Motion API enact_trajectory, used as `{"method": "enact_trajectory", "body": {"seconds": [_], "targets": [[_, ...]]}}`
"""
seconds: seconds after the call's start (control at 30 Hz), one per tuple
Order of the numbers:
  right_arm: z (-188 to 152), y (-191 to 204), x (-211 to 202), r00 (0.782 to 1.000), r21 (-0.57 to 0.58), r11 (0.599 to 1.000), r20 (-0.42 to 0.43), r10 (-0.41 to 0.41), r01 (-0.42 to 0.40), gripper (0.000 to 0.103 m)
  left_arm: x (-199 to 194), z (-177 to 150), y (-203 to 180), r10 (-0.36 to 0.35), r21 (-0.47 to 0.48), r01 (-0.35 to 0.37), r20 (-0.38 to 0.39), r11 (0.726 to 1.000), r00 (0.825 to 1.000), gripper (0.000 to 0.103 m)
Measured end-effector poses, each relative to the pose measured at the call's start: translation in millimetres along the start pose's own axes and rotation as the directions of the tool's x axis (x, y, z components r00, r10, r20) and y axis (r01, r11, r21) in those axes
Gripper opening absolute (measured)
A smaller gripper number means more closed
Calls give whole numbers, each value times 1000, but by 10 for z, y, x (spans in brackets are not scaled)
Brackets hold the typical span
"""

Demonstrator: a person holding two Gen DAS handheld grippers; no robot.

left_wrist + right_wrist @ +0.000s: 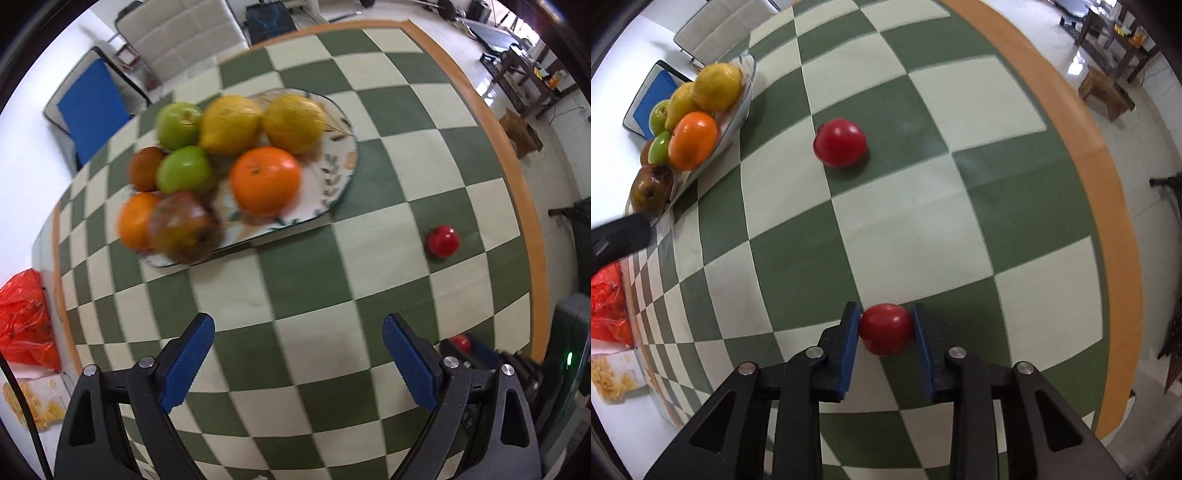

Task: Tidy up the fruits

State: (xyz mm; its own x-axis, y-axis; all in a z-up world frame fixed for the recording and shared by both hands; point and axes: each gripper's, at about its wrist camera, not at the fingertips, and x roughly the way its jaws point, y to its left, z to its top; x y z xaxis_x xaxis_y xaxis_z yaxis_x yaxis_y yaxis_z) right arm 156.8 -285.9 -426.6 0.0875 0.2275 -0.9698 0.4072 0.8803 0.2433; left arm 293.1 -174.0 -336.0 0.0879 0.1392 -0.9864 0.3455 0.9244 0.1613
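Here the right gripper [886, 330] has its fingers closed against both sides of a small red fruit [885, 328], likely to carry it to the plate [746, 96] far ahead-left. Round, it shows no long axis. Another red fruit [840, 142] lies ahead on the table [923, 229]. The left gripper [299, 363] hangs spread, empty.
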Motion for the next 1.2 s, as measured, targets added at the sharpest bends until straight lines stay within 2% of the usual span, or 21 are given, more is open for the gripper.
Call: {"method": "enact_trajectory", "body": {"seconds": [0.23,0.37,0.43,0.5,0.53,0.57,0.6,0.77,0.9,0.97,1.03,1.1,1.17,1.2], "targets": [[-24,-408,-162,999,92,996,52,3,-7,31,332,405,-619,-134,63,139,-76,988,988,93],[-18,-649,-182,998,136,991,57,-26,18,31,489,548,-956,-172,116,184,-102,976,980,93],[-13,-708,-198,997,153,988,61,-36,26,31,516,581,-1075,-179,145,192,-99,971,979,86],[19,-754,-250,997,163,986,60,-48,37,31,549,589,-1169,-175,175,189,-96,966,980,58],[50,-774,-267,997,167,985,61,-51,40,31,569,589,-1198,-174,185,190,-102,964,980,51],[107,-756,-273,997,170,984,60,-54,43,31,584,596,-1205,-176,191,194,-107,962,979,37],[122,-756,-276,997,173,984,62,-56,44,31,606,609,-1202,-175,194,193,-110,962,979,32],[252,-808,-421,996,184,982,74,-49,34,31,587,552,-1076,-216,183,227,-79,957,973,29],[368,-761,-578,994,192,981,106,6,-27,31,457,556,-672,-299,65,302,-59,951,953,29],[445,-705,-634,991,191,978,118,57,-79,31,320,578,-380,-364,-26,364,-35,931,931,29],[606,-584,-670,982,186,968,125,144,-166,31,200,606,-40,-432,-134,427,-7,894,902,29],[823,-417,-649,962,176,948,116,248,-265,31,121,627,327,-499,-254,489,28,834,866,29],[1059,-185,-585,935,156,923,93,341,-352,31,107,644,661,-568,-379,547,65,747,820,29],[1145,-86,-558,925,144,914,82,371,-379,31,124,638,766,-591,-416,564,76,713,803,29]]}}
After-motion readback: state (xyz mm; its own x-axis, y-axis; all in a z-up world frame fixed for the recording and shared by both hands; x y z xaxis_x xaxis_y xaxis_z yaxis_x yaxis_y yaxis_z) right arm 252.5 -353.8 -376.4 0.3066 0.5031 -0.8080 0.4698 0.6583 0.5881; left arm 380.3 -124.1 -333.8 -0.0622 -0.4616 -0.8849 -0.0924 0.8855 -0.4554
